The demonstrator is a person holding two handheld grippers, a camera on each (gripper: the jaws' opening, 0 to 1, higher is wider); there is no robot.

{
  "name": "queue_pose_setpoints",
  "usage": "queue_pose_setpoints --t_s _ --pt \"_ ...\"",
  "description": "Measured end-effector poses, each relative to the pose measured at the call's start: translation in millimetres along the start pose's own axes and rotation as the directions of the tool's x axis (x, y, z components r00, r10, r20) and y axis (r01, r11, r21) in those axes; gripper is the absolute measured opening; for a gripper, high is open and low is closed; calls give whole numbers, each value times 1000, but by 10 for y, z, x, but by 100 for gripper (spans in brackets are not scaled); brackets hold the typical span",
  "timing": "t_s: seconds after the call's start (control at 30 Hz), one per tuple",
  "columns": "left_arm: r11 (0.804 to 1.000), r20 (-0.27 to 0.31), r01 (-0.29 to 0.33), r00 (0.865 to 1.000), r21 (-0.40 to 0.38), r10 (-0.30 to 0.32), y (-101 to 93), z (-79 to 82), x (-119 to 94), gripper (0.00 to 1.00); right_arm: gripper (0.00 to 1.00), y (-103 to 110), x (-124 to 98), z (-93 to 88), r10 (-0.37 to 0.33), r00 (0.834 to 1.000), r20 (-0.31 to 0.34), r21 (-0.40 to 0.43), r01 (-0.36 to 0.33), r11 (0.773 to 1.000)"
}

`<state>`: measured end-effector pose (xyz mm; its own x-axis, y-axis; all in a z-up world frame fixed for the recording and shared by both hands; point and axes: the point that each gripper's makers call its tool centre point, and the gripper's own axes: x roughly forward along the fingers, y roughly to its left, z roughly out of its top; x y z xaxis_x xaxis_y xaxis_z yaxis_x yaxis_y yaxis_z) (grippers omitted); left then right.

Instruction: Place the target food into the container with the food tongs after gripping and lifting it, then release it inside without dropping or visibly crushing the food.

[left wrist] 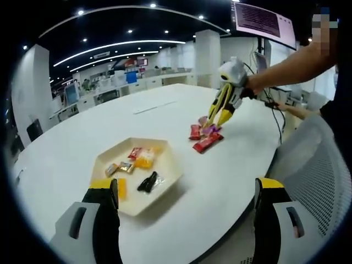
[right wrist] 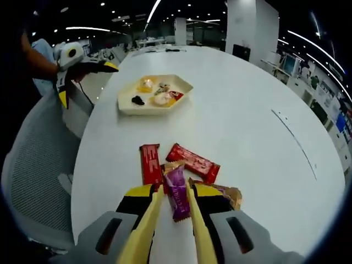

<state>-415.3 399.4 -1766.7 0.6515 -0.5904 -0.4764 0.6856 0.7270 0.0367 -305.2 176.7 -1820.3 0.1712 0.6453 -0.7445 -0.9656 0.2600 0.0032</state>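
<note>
The right tongs (right wrist: 176, 206) are clenched on a purple candy (right wrist: 176, 195) in the pile on the tabletop (right wrist: 247, 110), so gripping is under way; lifting gently comes next, then carrying to the tray (right wrist: 129, 104) far ahead. The left tongs (left wrist: 184, 192) hang released over the tray's near edge. The left gripper view shows the tray's contents closer.
</note>
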Motion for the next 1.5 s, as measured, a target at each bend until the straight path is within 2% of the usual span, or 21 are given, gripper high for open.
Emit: queue_pose_setpoints --t_s 0.1,0.27,0.37,0.57,0.6,0.67,0.83,1.2,1.5 --pt "1000 -1 2 1000 0 -2 -5 2 1 99 26 -15 32 -22 0 1000 -11 -1 0 1000" --pt "1000 -5 4 1000 3 -4 -12 -8 6 99 26 -22 61 -180 -9 996 -84 -38 6 999" --pt "1000 -2 1 1000 0 -1 -4 -2 4 99 25 57 83 -205 -2 996 -90 -53 -3 999" --pt "1000 -4 5 1000 3 -5 -17 -1 6 99 22 24 65 -174 -37 995 -95 -39 33 999" --pt "1000 -3 5 1000 3 -5 -16 0 6 99 21 -4 59 -164 -56 994 -99 -44 52 998" --pt "1000 -4 3 1000 4 -3 -11 -1 7 99 21 10 47 -110 -43 996 -74 -6 43 999" --pt "1000 -2 6 1000 3 -6 -14 1 9 99 21 -18 -23 -23 -51 997 -63 28 53 998" --pt "1000 7 8 1000 4 -8 -16 16 4 99 22 -35 -82 78 -57 996 -64 29 59 998" --pt "1000 16 14 1000 2 -14 -22 33 -2 99 22 -141 -236 313 -72 996 -55 40 74 996"
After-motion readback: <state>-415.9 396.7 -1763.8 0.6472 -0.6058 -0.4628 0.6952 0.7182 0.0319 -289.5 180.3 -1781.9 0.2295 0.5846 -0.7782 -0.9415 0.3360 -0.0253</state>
